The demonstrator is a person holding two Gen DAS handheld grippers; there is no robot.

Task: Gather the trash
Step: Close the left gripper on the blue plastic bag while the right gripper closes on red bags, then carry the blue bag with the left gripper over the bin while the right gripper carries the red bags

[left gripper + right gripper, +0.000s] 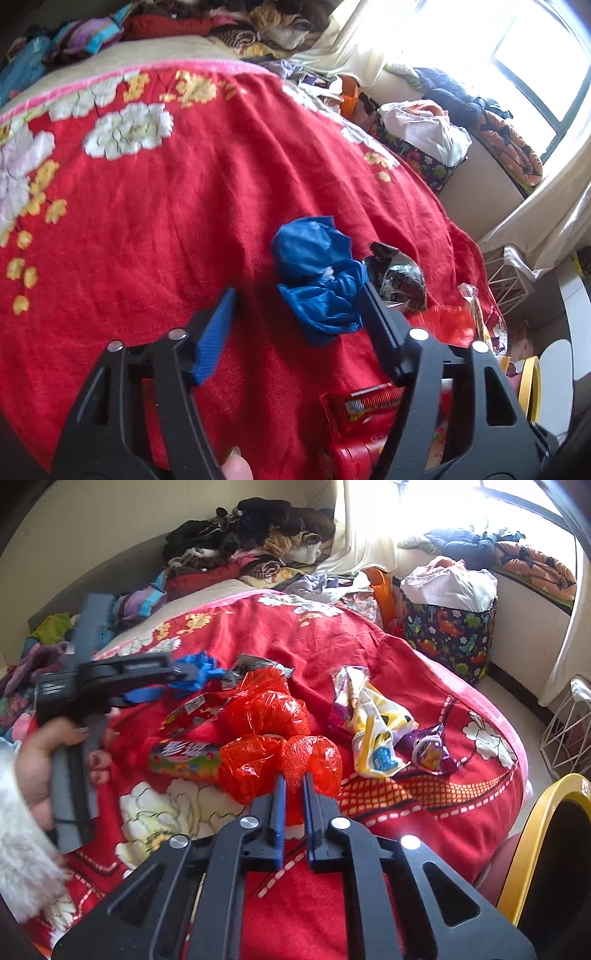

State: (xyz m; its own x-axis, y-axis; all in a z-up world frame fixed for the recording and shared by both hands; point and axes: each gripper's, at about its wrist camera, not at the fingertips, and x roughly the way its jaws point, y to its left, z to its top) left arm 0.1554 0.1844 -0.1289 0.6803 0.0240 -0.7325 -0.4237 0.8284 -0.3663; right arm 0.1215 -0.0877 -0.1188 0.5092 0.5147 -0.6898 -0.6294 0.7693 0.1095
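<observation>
On the red floral bedspread (406, 672), a crumpled red plastic bag (273, 734) is pinched at its near edge by the closed jaws of the right gripper (293, 782). A crumpled blue plastic bag (317, 280) lies between the half-open jaws of the left gripper (299, 299), not yet pressed. Both bags are judged light, soft and slippery; a bunched fold is best taken.
</observation>
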